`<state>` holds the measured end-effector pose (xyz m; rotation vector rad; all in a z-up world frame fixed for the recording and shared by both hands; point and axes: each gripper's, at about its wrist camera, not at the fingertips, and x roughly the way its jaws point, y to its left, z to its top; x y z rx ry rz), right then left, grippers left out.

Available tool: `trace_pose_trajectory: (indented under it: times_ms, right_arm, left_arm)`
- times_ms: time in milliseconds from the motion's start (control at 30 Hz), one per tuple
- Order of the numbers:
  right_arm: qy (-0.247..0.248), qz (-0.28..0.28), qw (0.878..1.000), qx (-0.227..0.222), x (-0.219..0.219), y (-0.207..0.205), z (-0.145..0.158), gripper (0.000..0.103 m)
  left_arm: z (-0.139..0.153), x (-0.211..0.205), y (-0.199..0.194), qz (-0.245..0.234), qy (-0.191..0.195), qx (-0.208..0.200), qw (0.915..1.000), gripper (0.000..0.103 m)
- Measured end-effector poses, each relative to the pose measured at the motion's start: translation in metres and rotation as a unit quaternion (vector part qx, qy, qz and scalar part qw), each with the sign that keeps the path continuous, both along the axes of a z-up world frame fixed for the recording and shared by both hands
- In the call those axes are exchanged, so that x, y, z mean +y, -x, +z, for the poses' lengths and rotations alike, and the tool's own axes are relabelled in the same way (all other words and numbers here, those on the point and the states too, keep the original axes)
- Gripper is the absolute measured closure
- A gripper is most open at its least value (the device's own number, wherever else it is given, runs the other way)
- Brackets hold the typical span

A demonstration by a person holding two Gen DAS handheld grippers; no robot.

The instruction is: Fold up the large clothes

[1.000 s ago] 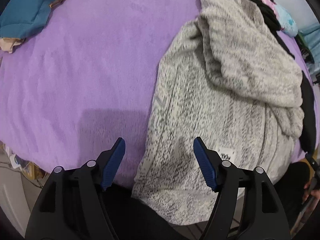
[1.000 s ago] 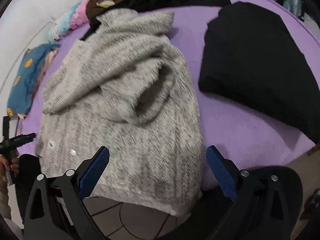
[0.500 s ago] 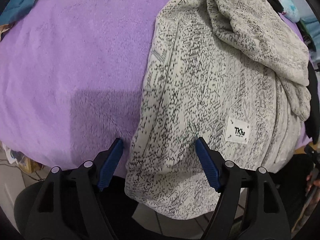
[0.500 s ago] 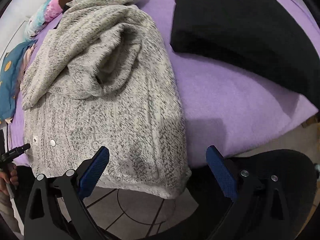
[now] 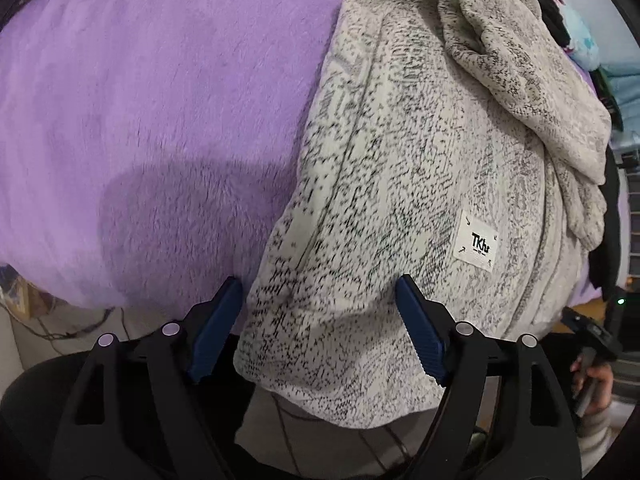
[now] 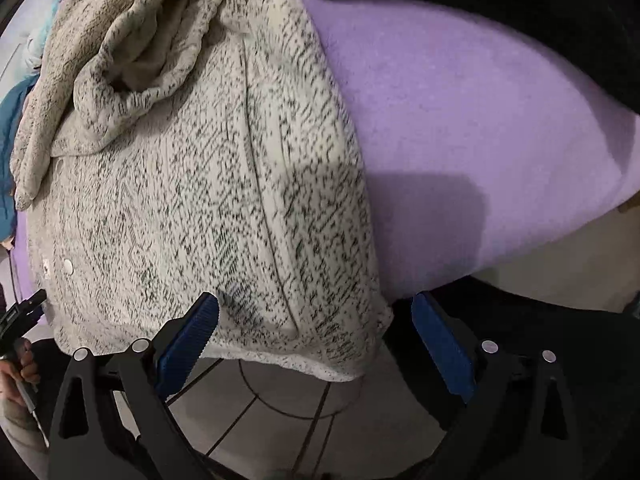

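Two hand-held grippers hang over the near edge of a bed, and the largest thing under them is the bed's fuzzy purple blanket, which fills the left half of the left wrist view and the right half of the right wrist view. On it lies the speckled grey-and-white knit jacket, spread flat with its hem drooping past the bed's near edge over the tiled floor. A bunched fold of the same knit — sleeve or hood, I cannot tell which — is heaped on the jacket's far part. A black folded garment lies on the blanket at the far right, apart from the jacket.

The left hand-held gripper points steeply down at the hem's left corner; its blue pads stand wide and have just been opening further, with the corner of the knit between them but not pinched. The right hand-held gripper is spread wide too, straddling the hem's right corner, its left pad over the fabric and its right pad clear of it.

Smaller things: a person's hand on a black handle at the lower right of the left view, a white sewn label printed "TKh" near the hem, and a pale snap button near the hem's left end.
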<state>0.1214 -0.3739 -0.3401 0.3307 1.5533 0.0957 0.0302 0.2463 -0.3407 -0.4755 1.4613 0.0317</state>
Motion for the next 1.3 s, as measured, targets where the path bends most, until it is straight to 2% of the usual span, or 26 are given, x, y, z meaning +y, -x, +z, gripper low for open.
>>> trace_pose_trajectory:
  times_ms: [100,267,533,633,667,700,767,1000,1167,1300]
  right_arm:
    - [-0.006,-0.021,1.0,-0.005,-0.009,-0.001,-0.001,0.008]
    - [-0.017,-0.057,0.998,0.004,-0.034,-0.008,-0.008,0.008]
    - [-0.033,-0.049,0.998,0.008,-0.038,-0.013,-0.016,0.008]
    - [-0.039,-0.041,0.998,0.008,-0.023,-0.004,-0.022,0.008]
    - [-0.042,-0.038,0.998,0.007,-0.023,-0.004,-0.023,0.01]
    - [-0.045,-0.035,0.998,0.009,-0.003,-0.006,-0.026,0.011]
    - [-0.047,-0.022,0.999,0.017,0.004,-0.006,-0.025,0.022]
    - [-0.039,-0.007,0.999,0.016,0.021,-0.004,-0.03,0.03]
    - [-0.03,0.019,0.999,0.019,0.046,-0.008,-0.026,0.044]
    - [-0.031,0.029,0.999,0.021,0.057,-0.004,-0.028,0.048]
  left_arm:
    - [-0.005,0.005,0.005,0.009,0.009,0.003,0.9999,0.026]
    - [0.0,0.006,0.01,0.004,-0.01,0.0,0.9999,0.026]
    - [-0.006,0.01,0.011,0.024,0.021,0.009,0.9995,0.026]
    - [-0.012,0.014,0.016,0.027,0.037,0.013,0.9989,0.026]
    - [-0.012,0.012,0.013,0.029,0.041,0.015,0.9986,0.026]
    - [-0.013,0.002,0.004,0.029,0.045,0.016,0.9985,0.026]
    - [-0.014,-0.001,0.002,0.023,0.048,0.019,0.9984,0.026]
    - [-0.01,0.001,-0.002,0.02,0.05,0.02,0.9983,0.026]
    - [-0.008,-0.006,-0.002,0.014,0.049,0.019,0.9985,0.033]
    - [-0.005,-0.017,-0.003,-0.008,0.048,0.019,0.9987,0.041]
